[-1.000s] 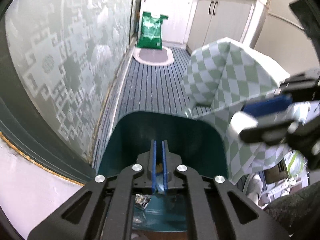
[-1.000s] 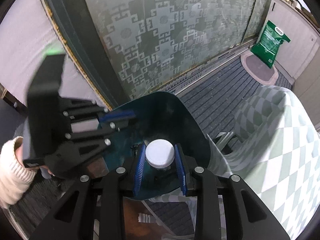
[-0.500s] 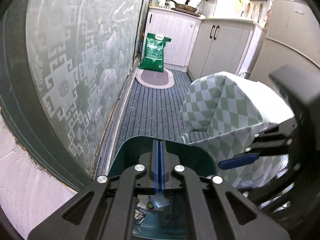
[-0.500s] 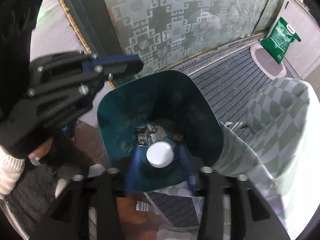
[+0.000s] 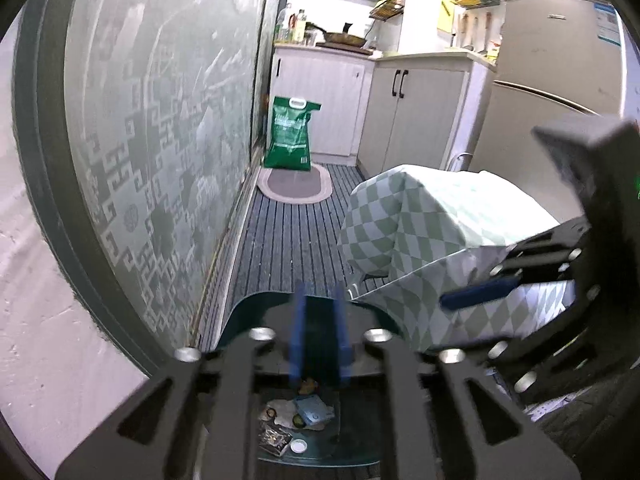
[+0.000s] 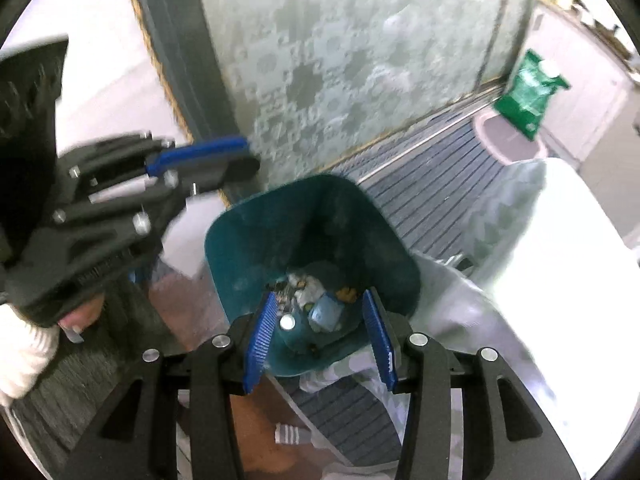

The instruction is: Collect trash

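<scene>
A teal bin [image 6: 320, 208] stands on the floor below both grippers. At its bottom lie a white bottle cap [image 6: 287, 322], a pale blue packet [image 6: 326, 312] and several wrappers. My right gripper [image 6: 320, 300] hangs open over the bin's near rim with nothing between its blue pads. In the left wrist view the same bin [image 5: 256, 304] shows the cap [image 5: 299, 446] and packet [image 5: 314, 410] below my left gripper [image 5: 320, 320]. Its jaws are opening and hold nothing. Seen from the right wrist, the left gripper [image 6: 240, 160] sits up to the left of the bin.
A table under a green checked cloth [image 5: 420, 232] stands close to the bin's right. A frosted patterned glass door [image 5: 160, 140] runs along the left. Down the striped floor are an oval mat [image 5: 294, 182], a green bag [image 5: 290, 136] and cabinets [image 5: 412, 120]. A white sleeve [image 6: 20, 356] shows at the left.
My right gripper opened and let go of the white cap, which now lies in the bin. My left gripper rose, its jaws parted and the pale scrap it held is gone from them.
</scene>
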Demonstrator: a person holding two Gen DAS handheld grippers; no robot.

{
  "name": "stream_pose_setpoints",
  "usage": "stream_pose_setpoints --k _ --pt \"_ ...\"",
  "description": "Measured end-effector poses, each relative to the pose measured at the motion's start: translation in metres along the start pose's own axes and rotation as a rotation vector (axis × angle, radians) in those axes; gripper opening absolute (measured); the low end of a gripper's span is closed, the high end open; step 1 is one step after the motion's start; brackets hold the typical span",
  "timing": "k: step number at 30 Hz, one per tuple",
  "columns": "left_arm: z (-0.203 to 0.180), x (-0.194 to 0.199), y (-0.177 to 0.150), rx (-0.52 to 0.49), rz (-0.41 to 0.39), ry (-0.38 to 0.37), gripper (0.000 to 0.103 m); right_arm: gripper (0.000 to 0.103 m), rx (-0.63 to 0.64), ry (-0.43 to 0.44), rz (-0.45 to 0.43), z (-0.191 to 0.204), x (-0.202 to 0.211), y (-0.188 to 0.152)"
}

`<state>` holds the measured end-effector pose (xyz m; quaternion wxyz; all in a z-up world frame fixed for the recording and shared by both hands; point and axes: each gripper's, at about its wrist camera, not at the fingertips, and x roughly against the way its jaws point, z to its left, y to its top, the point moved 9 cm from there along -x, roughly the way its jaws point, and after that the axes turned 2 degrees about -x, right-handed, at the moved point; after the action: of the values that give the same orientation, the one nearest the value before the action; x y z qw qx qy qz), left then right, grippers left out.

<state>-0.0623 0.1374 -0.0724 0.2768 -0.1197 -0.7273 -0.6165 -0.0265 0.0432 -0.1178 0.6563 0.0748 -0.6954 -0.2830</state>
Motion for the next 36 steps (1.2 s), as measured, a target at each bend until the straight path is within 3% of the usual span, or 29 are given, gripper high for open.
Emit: stream_pose_setpoints --k 2,5,7,8,10,12,13,18,25,36 --pt "-0.006 0.002 0.001 -0.019 -0.004 0.005 0.026 0.053 -0.036 -0.029 -0.062 -0.006 0.021 0.000" --pt "-0.015 0.003 0.001 -0.032 -0.004 -0.005 0.035 0.062 -0.085 -0.073 -0.145 -0.014 0.049 -0.004" --pt "-0.021 0.004 0.002 -0.048 -0.013 -0.004 0.055 0.072 -0.121 -0.098 -0.195 -0.021 0.067 -0.010" --pt "-0.024 0.005 0.002 -0.053 -0.017 -0.007 0.059 0.074 -0.132 -0.109 -0.210 -0.025 0.073 -0.013" --pt "-0.028 0.006 0.003 -0.061 -0.032 -0.006 0.089 0.086 -0.156 -0.131 -0.236 -0.033 0.086 -0.020" --pt "-0.030 0.008 0.004 -0.062 -0.045 0.008 0.100 0.095 -0.179 -0.175 -0.259 -0.042 0.096 -0.028" --pt "-0.029 0.010 0.004 -0.055 -0.047 0.024 0.100 0.100 -0.197 -0.198 -0.276 -0.047 0.102 -0.031" --pt "-0.027 0.009 0.000 -0.011 -0.004 0.032 0.100 0.100 -0.289 -0.235 -0.329 -0.068 0.123 -0.048" --pt "-0.027 0.019 0.004 -0.013 -0.026 0.072 0.100 0.100 -0.313 -0.262 -0.369 -0.069 0.135 -0.059" --pt "-0.031 0.029 0.011 -0.027 -0.042 0.052 0.100 0.100 -0.350 -0.249 -0.392 -0.075 0.146 -0.063"
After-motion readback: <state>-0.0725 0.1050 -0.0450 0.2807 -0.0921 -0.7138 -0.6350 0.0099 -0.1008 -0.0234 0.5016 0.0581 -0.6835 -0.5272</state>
